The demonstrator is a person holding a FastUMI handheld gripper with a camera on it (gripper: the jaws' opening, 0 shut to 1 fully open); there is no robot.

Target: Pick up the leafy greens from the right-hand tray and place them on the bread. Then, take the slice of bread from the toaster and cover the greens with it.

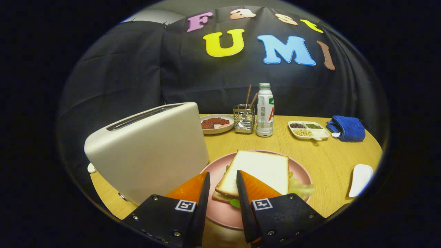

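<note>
Just ahead of the tongs (222,179) sits a pink plate (303,172) near the counter's front edge, carrying a sandwich: top bread slice (258,170) laid over leafy greens (301,187), which stick out along the right side and at the near corner, with a lower bread slice (220,197) visible beneath. Tongs parted by a narrow gap, holding nothing; both fingertips hang over the near corner of the top slice, one on either side of it. Whether a tip touches the bread cannot be told.

White toaster (148,148) stands just left of the plate, close to it, slot on top.

Toward the counter's (330,155) far edge, left to right: small dish with reddish-brown food (216,123), wire holder with utensils (244,119), white bottle with green cap (265,110), divided tray of beans (307,130), folded blue cloth (346,128). At the right edge, a white tray (360,179), well apart from the plate.
</note>
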